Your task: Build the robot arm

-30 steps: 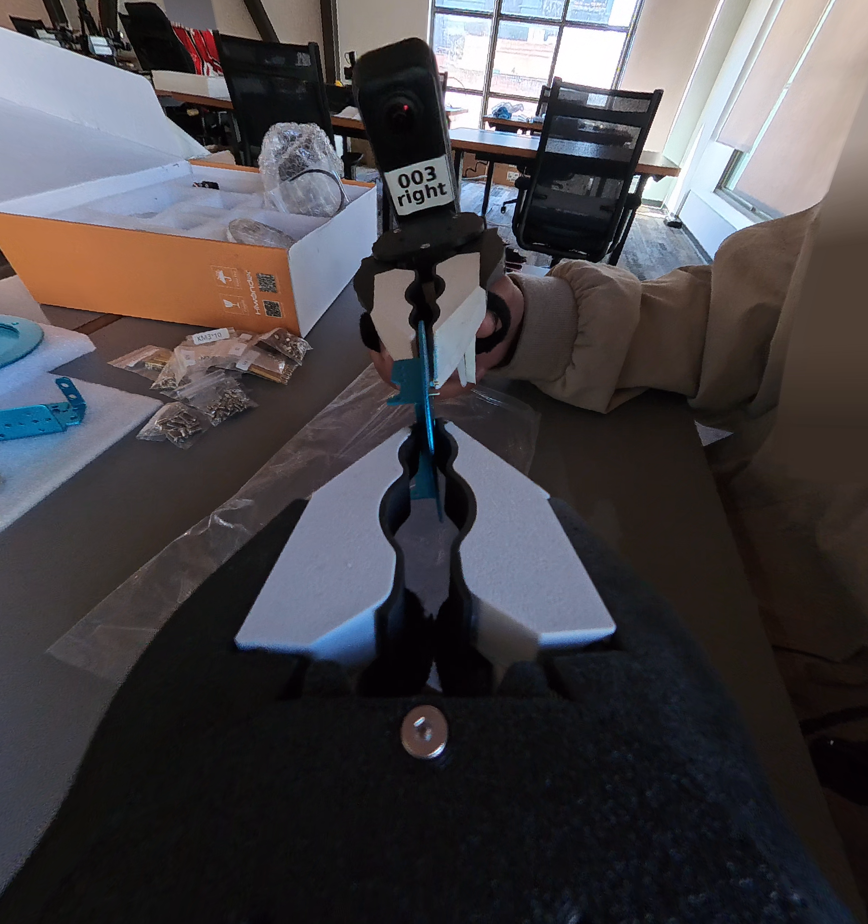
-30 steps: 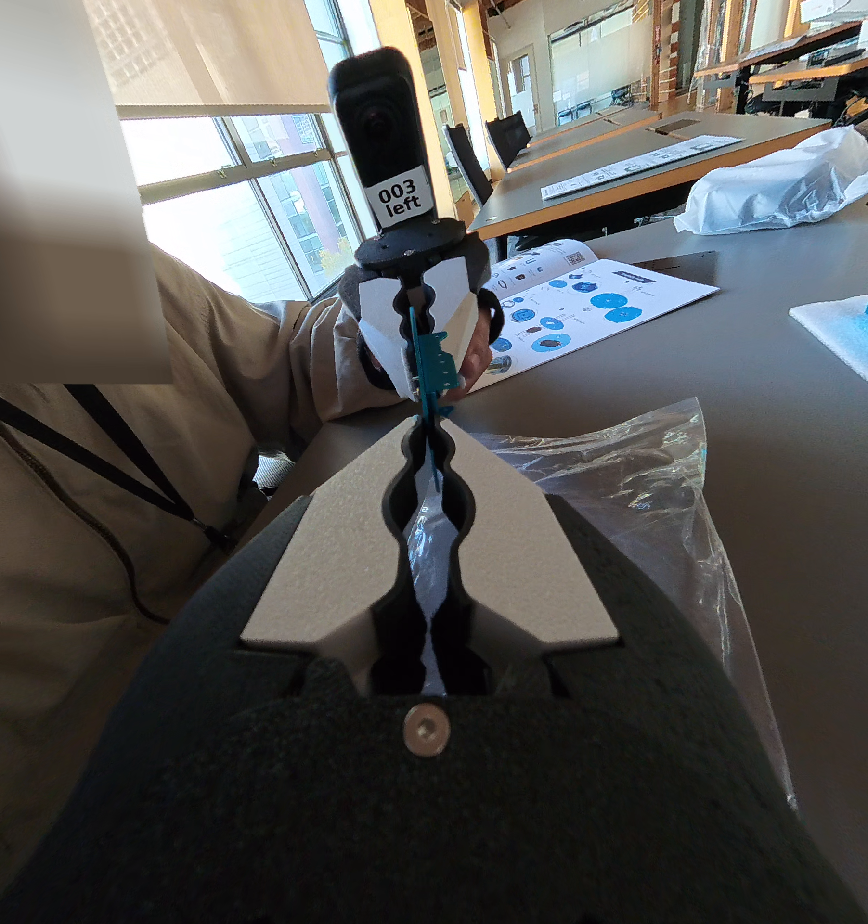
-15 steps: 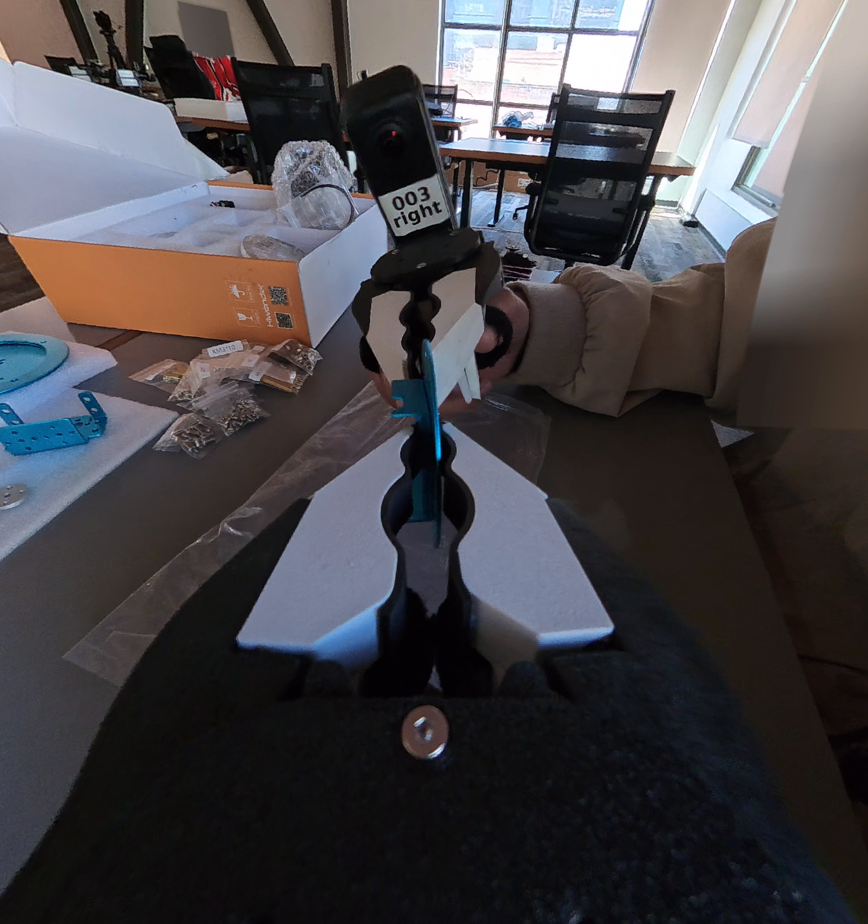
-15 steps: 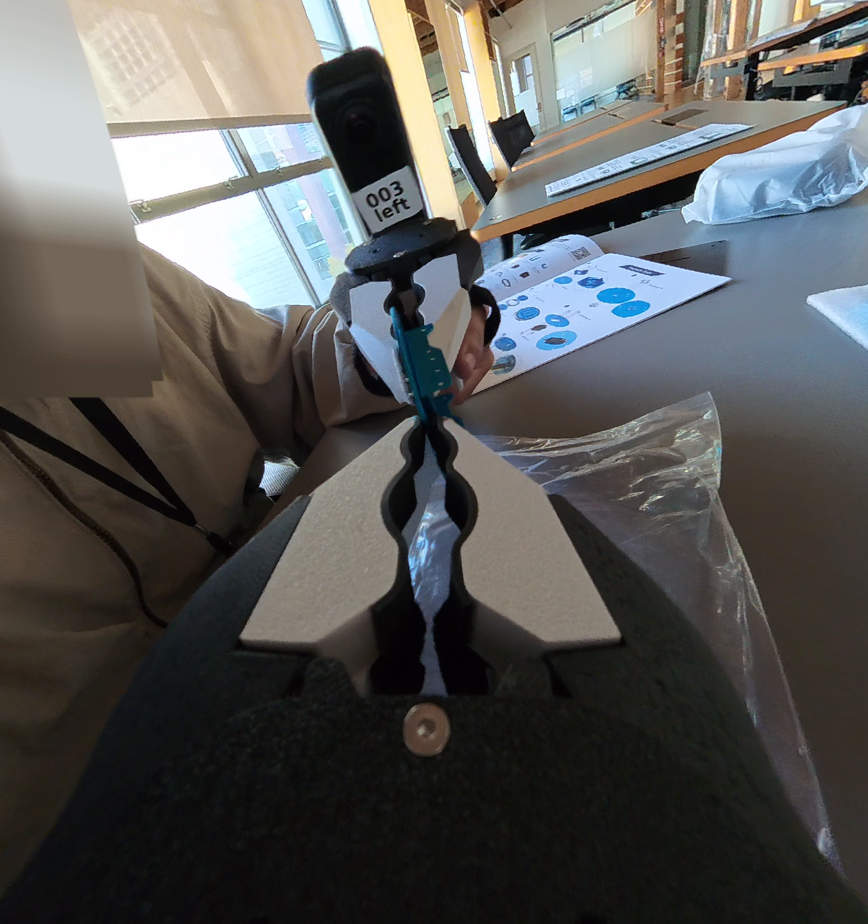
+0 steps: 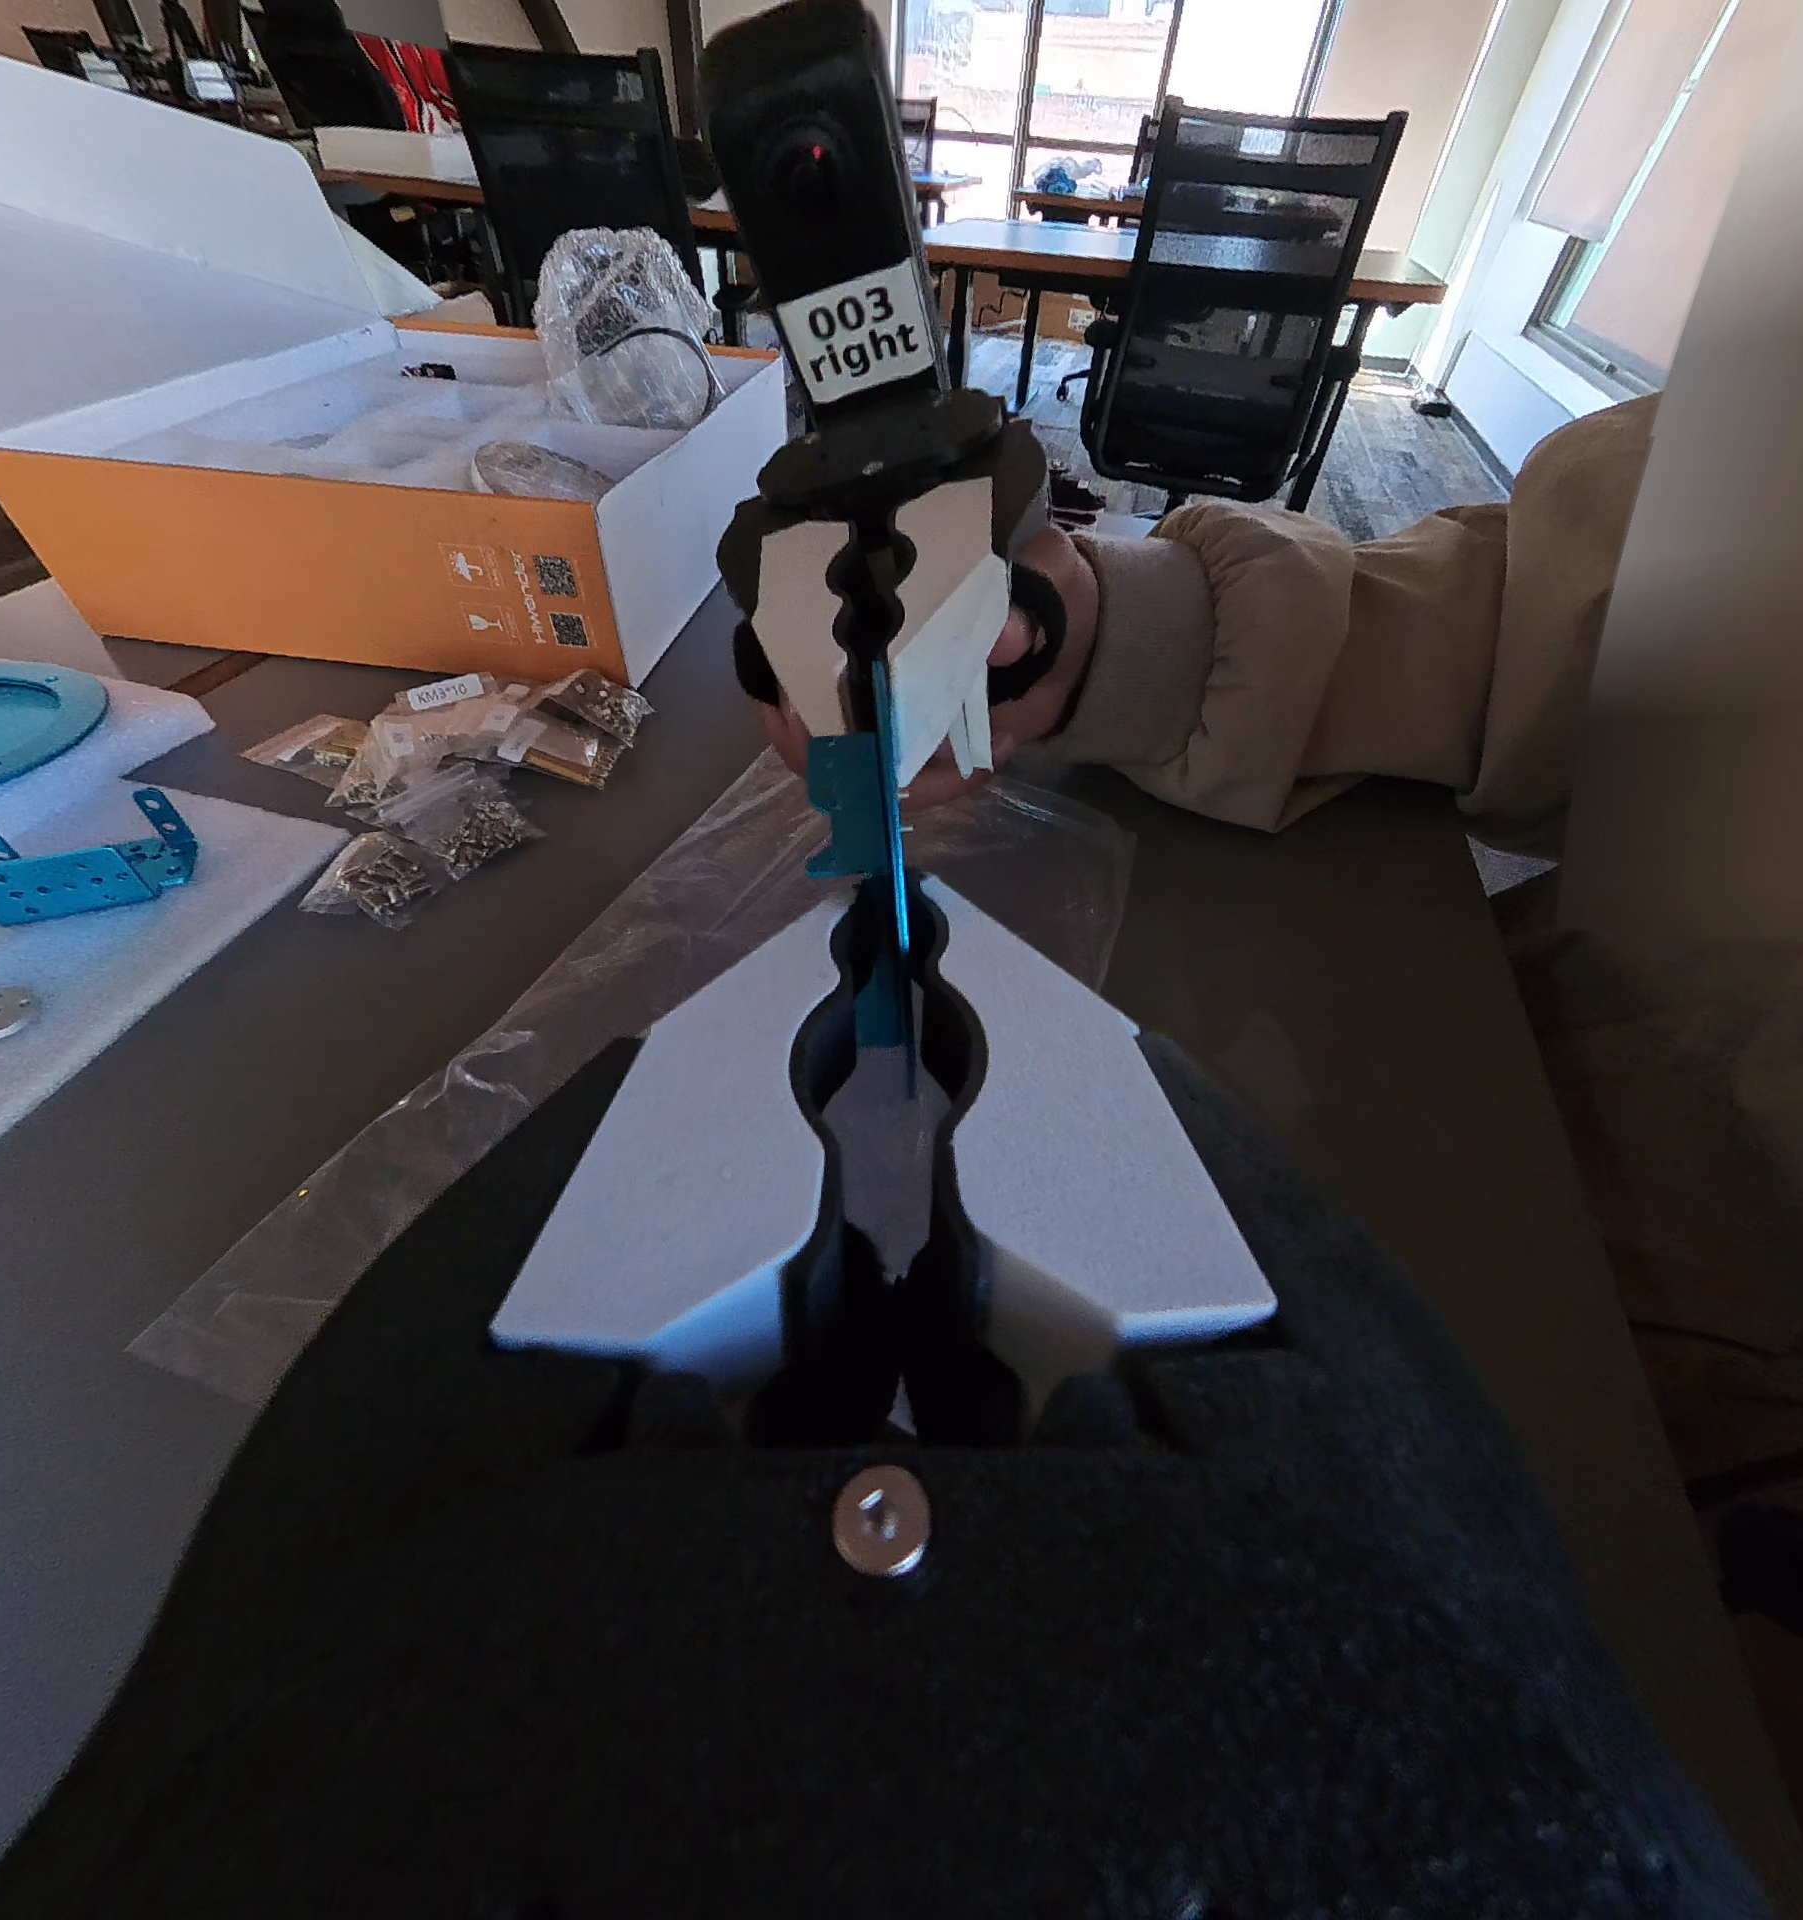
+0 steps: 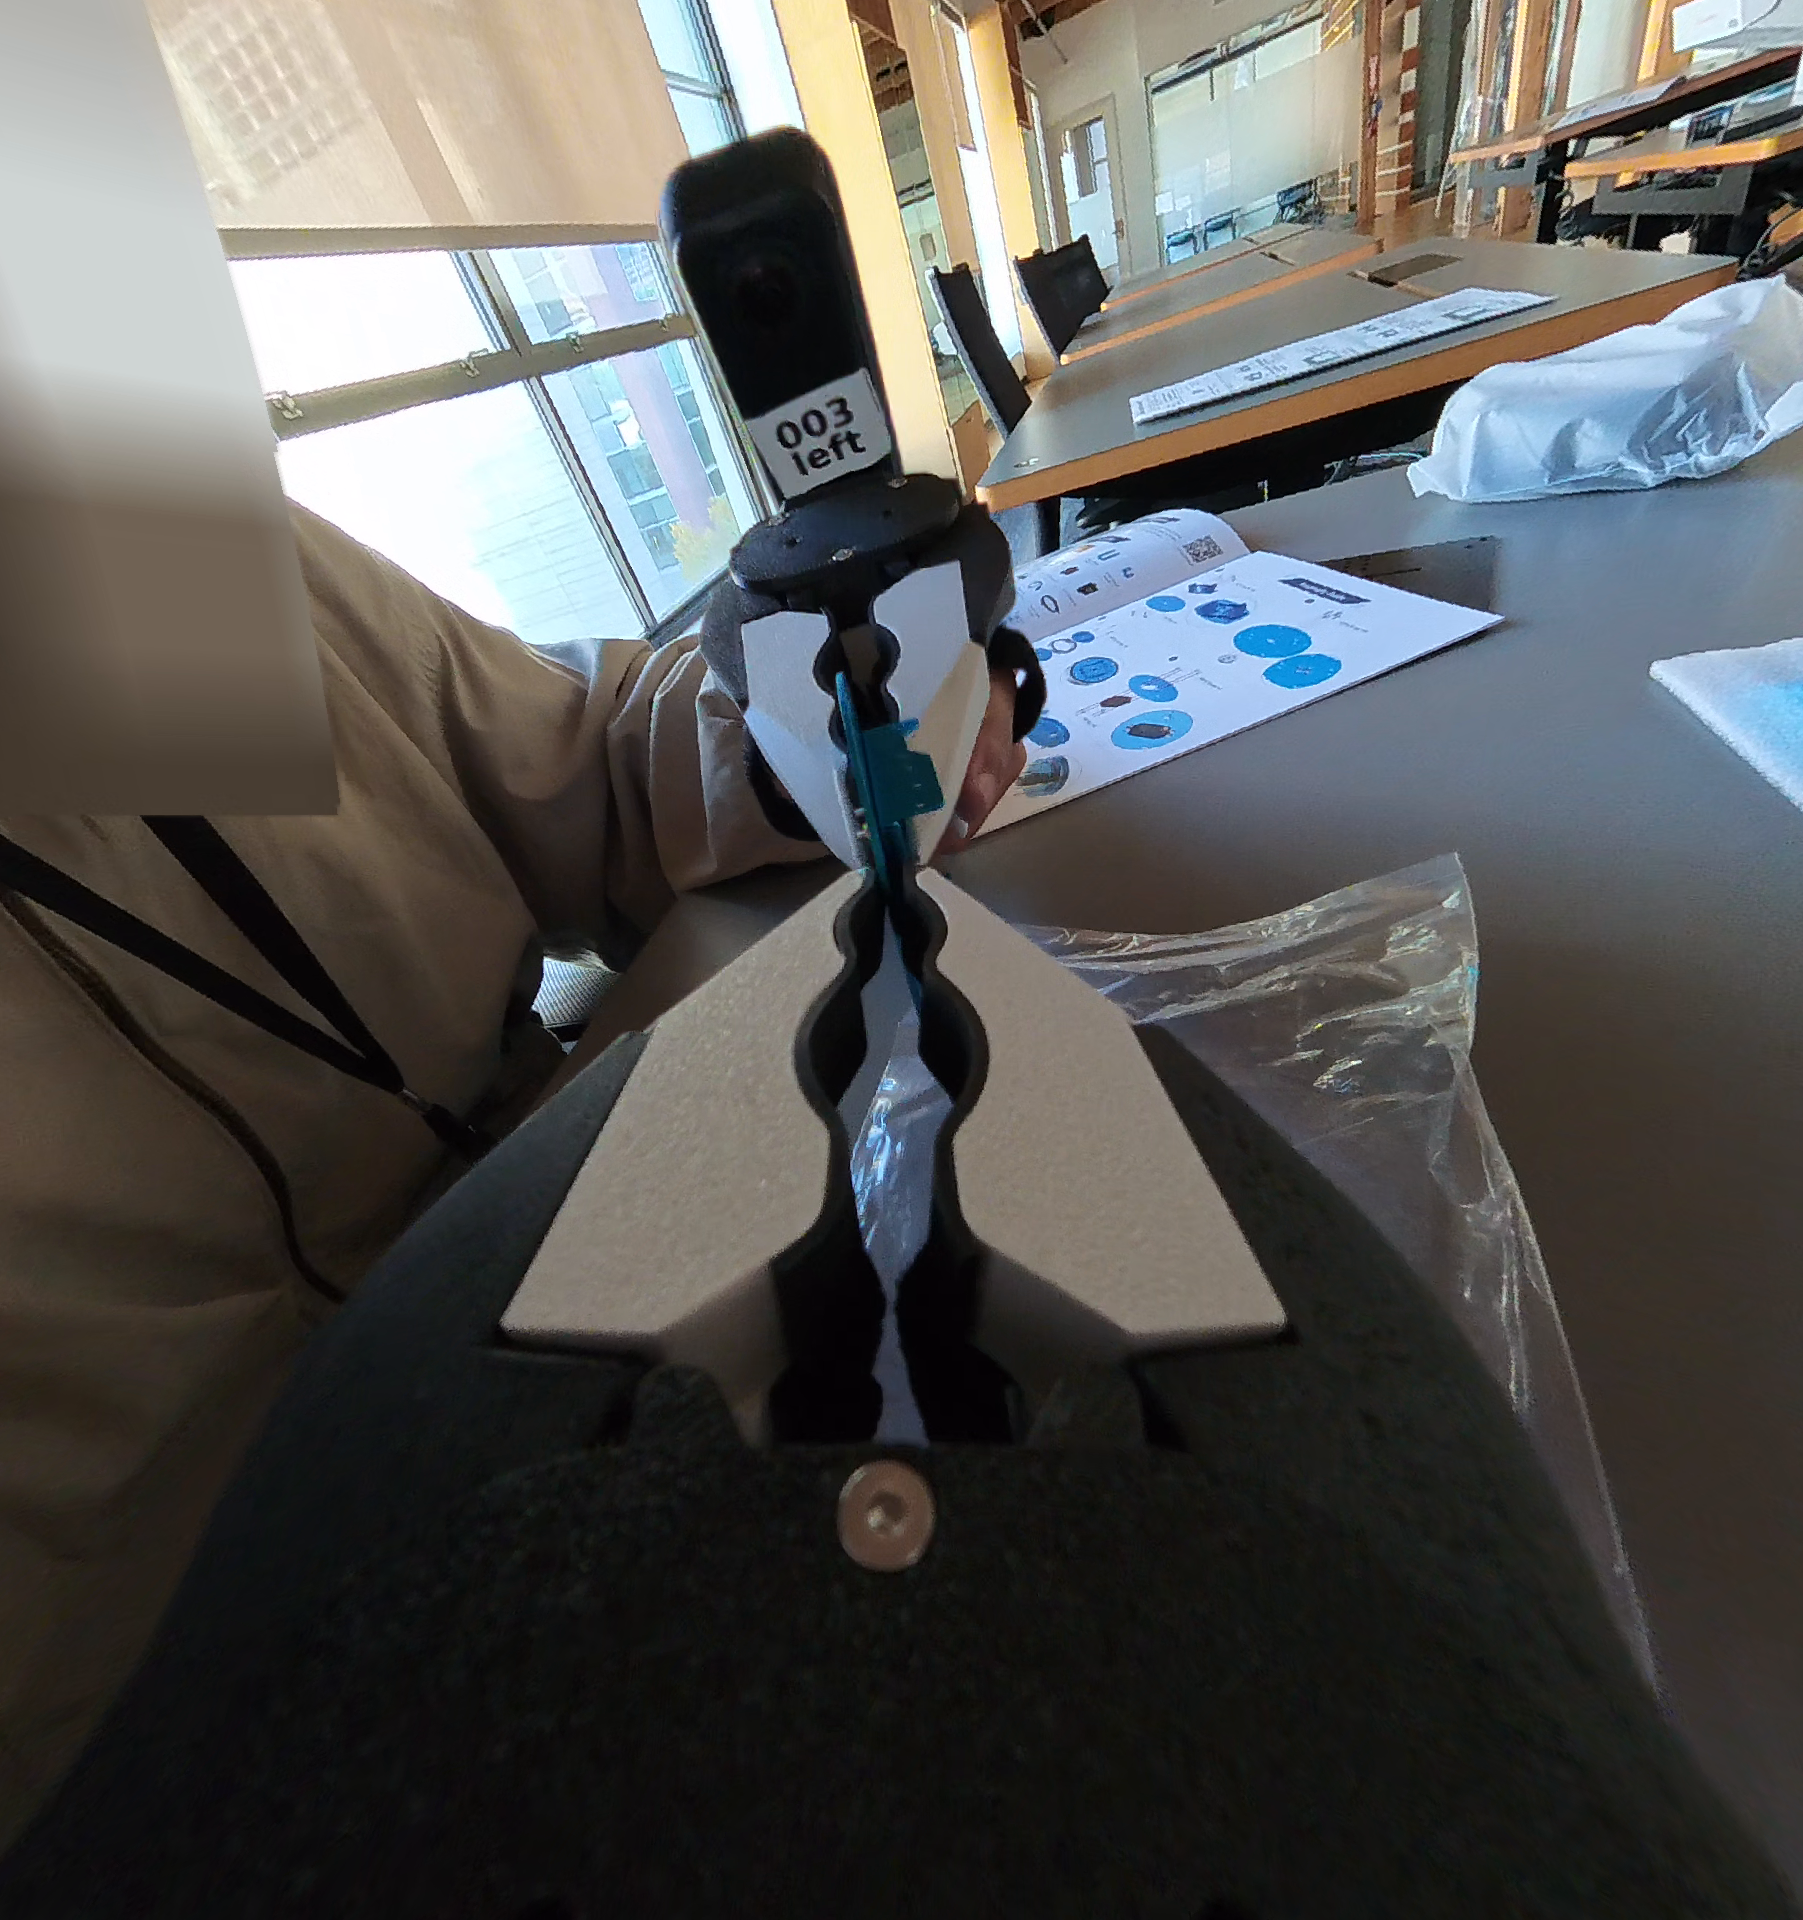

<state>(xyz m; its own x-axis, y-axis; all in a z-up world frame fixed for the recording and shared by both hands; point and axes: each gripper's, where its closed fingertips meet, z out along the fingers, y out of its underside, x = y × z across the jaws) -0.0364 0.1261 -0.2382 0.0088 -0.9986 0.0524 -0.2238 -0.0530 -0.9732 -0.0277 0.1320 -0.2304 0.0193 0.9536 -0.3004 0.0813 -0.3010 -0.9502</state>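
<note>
The left gripper (image 5: 881,914) and the right gripper (image 6: 886,894) face each other tip to tip above the grey table (image 5: 1292,1039), and both are pinched on the same thin blue metal bracket (image 5: 876,821). It stands edge-on between them, its long axis running straight from one set of fingers to the other — toward 12 o'clock in either wrist view. In the left wrist view the plate slips down into the narrow slot of the near fingers, while its far end, with a stepped tab jutting toward 9 o'clock, sits in the right gripper's tips. In the right wrist view the same bracket (image 6: 881,790) leans slightly toward 11 o'clock, its toothed tab pointing to 3 o'clock.

Neither gripper is nearer; the part bridges them.

A clear plastic bag (image 6: 1344,1039) lies flat on the table beneath the pair. At 9 o'clock in the left view sit small bags of screws (image 5: 450,790), another blue bracket (image 5: 66,873) on white foam and an open orange box (image 5: 336,561). An open instruction booklet (image 6: 1240,644) lies at 2 o'clock in the right view.
</note>
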